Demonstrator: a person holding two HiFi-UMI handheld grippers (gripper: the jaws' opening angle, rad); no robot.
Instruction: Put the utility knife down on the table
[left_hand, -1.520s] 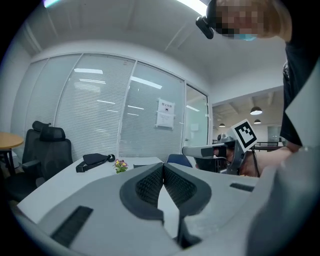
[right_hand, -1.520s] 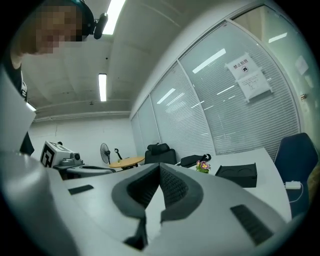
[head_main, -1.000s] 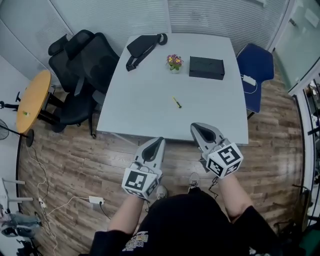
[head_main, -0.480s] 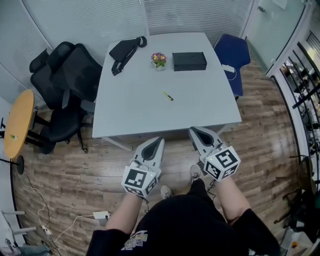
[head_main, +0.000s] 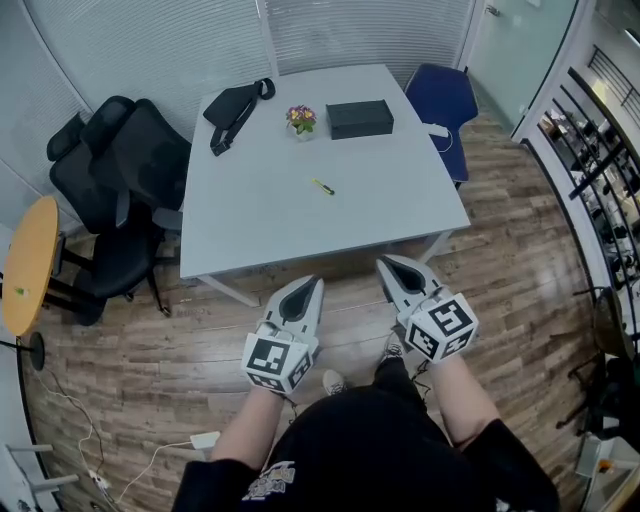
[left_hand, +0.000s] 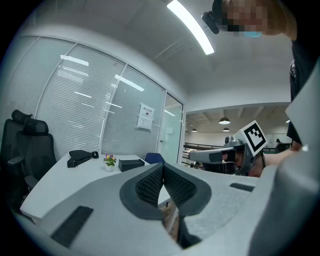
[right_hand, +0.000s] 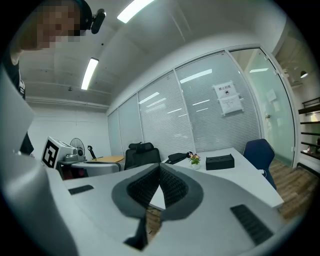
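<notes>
What seems to be the utility knife (head_main: 322, 187), only a small yellow sliver from the head view, lies near the middle of the white worktop (head_main: 260, 220). The left gripper (head_main: 312, 287) and right gripper (head_main: 388, 266) hang over the wooden floor (head_main: 150, 340), clear of the worktop's near edge, each with jaws pressed together on nothing.

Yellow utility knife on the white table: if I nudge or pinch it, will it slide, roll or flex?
The slim yellow utility knife lies flat on the smooth white table, so a nudge would probably slide or spin it, not roll it. It looks small and thin, so likely light and stiff. Its low profile may make pinching it fiddly.
</notes>
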